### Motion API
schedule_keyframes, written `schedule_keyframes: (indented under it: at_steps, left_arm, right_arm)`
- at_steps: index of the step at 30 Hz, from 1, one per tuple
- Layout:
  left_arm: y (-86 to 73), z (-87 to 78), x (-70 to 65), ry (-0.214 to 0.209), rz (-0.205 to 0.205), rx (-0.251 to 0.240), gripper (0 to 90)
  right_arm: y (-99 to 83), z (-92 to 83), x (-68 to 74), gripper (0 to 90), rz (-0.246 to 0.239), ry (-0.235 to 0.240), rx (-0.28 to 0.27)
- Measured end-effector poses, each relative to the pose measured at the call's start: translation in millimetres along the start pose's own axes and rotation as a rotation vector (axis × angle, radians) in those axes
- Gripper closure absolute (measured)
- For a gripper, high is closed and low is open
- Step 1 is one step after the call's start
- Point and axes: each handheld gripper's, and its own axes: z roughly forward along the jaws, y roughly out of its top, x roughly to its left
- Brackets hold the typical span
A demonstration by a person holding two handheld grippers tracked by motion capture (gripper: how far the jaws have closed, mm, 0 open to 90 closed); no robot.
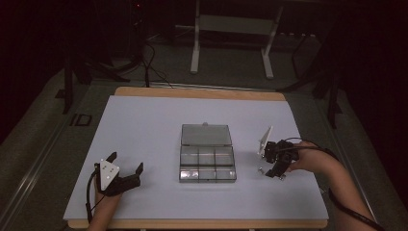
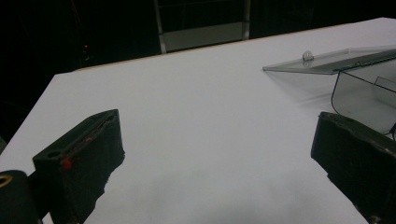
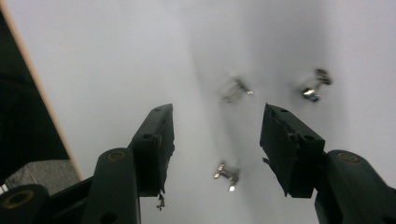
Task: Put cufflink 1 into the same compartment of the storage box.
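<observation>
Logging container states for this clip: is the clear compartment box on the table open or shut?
Open. The clear box has its lid swung back flat behind the compartments; the left gripper view shows that lid raised off the tray.

Both tools are black, each topped by a grey three-cornered plate and trailing a black cable. The left tool [image 1: 126,169], left of the clear box [image 1: 207,153], shows a red dot on one jaw; the right tool [image 1: 273,172] has round brass-ringed screw holes.

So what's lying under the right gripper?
Three small metal screws lie loose on the white table beneath the right gripper, none between its open jaws. Anything under the gripper's body is covered.
</observation>
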Motion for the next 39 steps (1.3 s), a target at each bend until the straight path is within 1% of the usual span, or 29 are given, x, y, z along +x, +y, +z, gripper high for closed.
schedule_keyframes:
  at_steps: [2,3,4,6,7,8,10,11,12,13,16,20,21,22,23,26,27,29,31,33,38,39]
  left_arm:
    - [0.0,0.0,-0.1,0.0,0.001,-0.001,3.4]
    - [0.0,0.0,-0.3,0.0,0.001,-0.001,3.4]
    - [0.0,0.0,-0.3,0.0,0.001,-0.001,3.4]
    - [0.0,0.0,-0.3,0.0,0.001,-0.001,3.4]
    - [0.0,0.0,-0.3,0.0,0.001,-0.002,3.4]
    - [0.0,0.0,-0.3,0.0,0.002,-0.002,3.4]
    - [-0.1,-0.1,-0.4,0.001,0.003,-0.002,3.4]
    - [-0.1,-0.1,-0.4,0.001,0.003,-0.002,3.4]
    - [-0.1,-0.1,-0.4,0.001,0.002,-0.002,3.4]
    - [-0.1,-0.1,-0.4,0.001,0.002,-0.002,3.4]
    - [-0.1,-0.1,-0.7,0.001,0.006,-0.003,3.4]
    - [-0.1,-0.2,-0.8,0.001,0.007,-0.004,3.4]
    - [-0.1,-0.2,-0.8,0.001,0.007,-0.004,3.4]
    - [-0.1,-0.2,-0.8,0.001,0.008,-0.004,3.4]
    - [-0.1,-0.3,-1.0,0.002,0.009,-0.004,3.4]
    - [-0.1,-0.3,-1.2,0.003,0.011,-0.004,3.4]
    - [-0.1,-0.3,-1.2,0.003,0.011,-0.004,3.4]
    - [-0.1,-0.4,-1.3,0.003,0.013,-0.004,3.4]
    - [-0.1,-0.4,-1.4,0.002,0.014,-0.004,3.4]
    - [-0.1,-0.5,-1.6,0.003,0.016,-0.003,3.4]
    - [-0.1,-0.5,-1.6,0.003,0.016,-0.004,3.5]
    - [-0.1,-0.4,-1.6,0.003,0.017,-0.003,3.4]
  right_arm:
    - [0.6,-0.2,-8.3,46.2,0.021,0.0,-0.006]
    - [0.9,0.2,-12.7,46.4,0.037,-0.008,-0.002]
    - [1.3,1.1,-16.5,48.6,0.057,-0.012,0.006]
    - [1.8,2.8,-22.4,49.3,0.062,-0.02,0.013]
    - [2.3,3.5,-25.8,52.0,0.069,-0.022,0.01]
    - [2.8,4.1,-29.0,52.6,0.08,-0.02,0.01]
    - [4.4,4.8,-34.1,56.4,0.081,-0.035,0.007]
    - [5.4,4.9,-36.8,56.3,0.088,-0.029,0.003]
    - [6.6,5.2,-39.2,56.3,0.093,-0.035,0.0]
    - [8.2,5.6,-41.6,56.3,0.11,-0.037,-0.002]
    - [12.2,9.5,-49.2,57.4,0.124,-0.027,-0.006]
    - [17.8,18.1,-56.7,60.3,0.144,-0.019,0.016]
    - [18.8,20.4,-58.4,60.6,0.144,-0.027,0.02]
    - [19.8,22.5,-60.6,61.4,0.154,-0.026,0.028]
    - [20.1,25.2,-62.8,61.4,0.168,-0.013,0.029]
    - [19.7,33.8,-69.7,61.6,0.192,-0.006,0.04]
    - [19.5,36.3,-71.7,61.8,0.194,-0.012,0.048]
    - [18.9,40.9,-75.5,62.4,0.211,-0.004,0.046]
    - [18.5,44.5,-78.7,62.4,0.219,-0.008,0.045]
    - [18.4,48.9,-81.2,63.1,0.228,-0.006,0.051]
    - [19.8,58.8,-82.7,64.6,0.24,0.013,0.089]
    - [20.5,59.9,-82.8,64.6,0.239,0.013,0.085]
